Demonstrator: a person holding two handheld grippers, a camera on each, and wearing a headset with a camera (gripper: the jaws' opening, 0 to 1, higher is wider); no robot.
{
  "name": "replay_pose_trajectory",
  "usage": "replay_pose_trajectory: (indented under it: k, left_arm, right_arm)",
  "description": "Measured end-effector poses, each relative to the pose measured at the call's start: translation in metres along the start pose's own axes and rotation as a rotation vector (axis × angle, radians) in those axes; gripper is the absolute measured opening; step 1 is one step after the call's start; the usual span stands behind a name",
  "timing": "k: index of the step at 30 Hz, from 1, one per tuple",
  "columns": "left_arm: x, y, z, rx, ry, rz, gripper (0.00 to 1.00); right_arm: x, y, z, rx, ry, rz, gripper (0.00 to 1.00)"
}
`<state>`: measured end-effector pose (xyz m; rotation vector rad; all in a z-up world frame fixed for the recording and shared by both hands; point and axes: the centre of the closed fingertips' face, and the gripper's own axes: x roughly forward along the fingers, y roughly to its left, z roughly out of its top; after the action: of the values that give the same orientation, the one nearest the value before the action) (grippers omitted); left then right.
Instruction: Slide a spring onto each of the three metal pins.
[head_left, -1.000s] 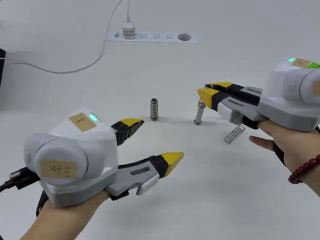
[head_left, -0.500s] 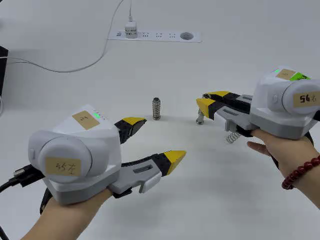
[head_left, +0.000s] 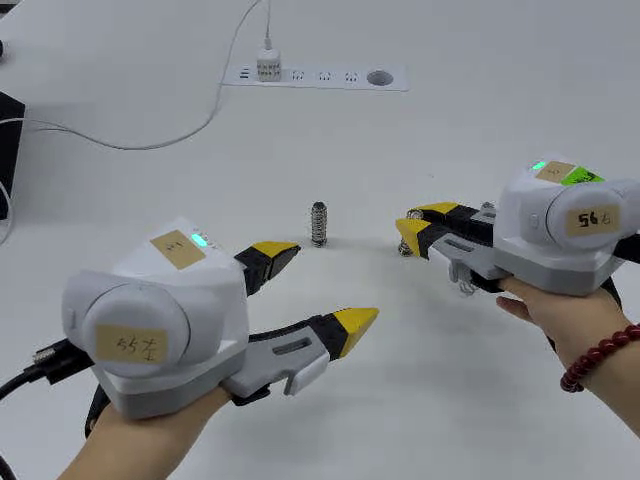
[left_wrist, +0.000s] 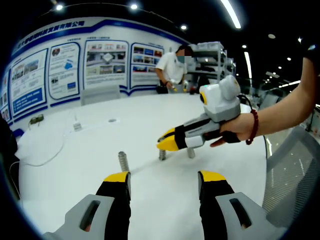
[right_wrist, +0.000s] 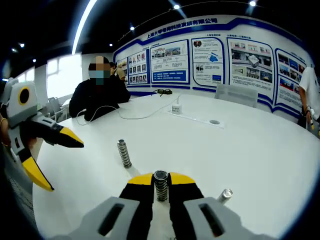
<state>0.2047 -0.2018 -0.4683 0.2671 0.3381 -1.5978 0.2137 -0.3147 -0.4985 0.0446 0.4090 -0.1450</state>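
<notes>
A white workbench (head_left: 450, 130) runs under a wall of blue-and-white posters (right_wrist: 240, 55). At its far edge lies a white power strip (head_left: 315, 77) with a charger (head_left: 268, 68) plugged in, and a cable (head_left: 160, 135) trails off to the left.

Near the middle of the bench a metal pin with a spring on it (head_left: 319, 223) stands upright by itself. It is ahead of the left gripper (head_left: 322, 285) and well apart from it. The left gripper sits at the near left with its jaws spread wide and nothing between them.

The right gripper (head_left: 410, 222) reaches in from the right, low over the bench. In the right gripper view its jaws are drawn in close on either side of a second pin (right_wrist: 160, 186). This pin also stands upright and has a spring around its shaft, and the jaws appear to pinch it. Just to the right of those jaws stands a bare pin (right_wrist: 225, 195) with no spring, clear of the gripper. The first sprung pin stands farther off to the left.
</notes>
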Motion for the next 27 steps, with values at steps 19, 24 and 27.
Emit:
replay_pose_trajectory:
  k: [19, 24, 27]
  left_arm:
    - [-0.0004, -0.0009, -0.001, 0.008, 0.006, -0.001, 0.54]
    - [0.0, -0.0017, -0.001, 0.014, 0.008, -0.002, 0.55]
    - [0.001, -0.0024, -0.0007, 0.02, 0.01, -0.001, 0.55]
  right_arm:
    - [0.0019, 0.0001, -0.0036, 0.007, 0.011, -0.005, 0.13]
    - [0.0, 0.0008, -0.0026, 0.009, 0.012, -0.007, 0.17]
    - [-0.0036, 0.002, 0.0021, 0.039, 0.003, -0.007, 0.2]
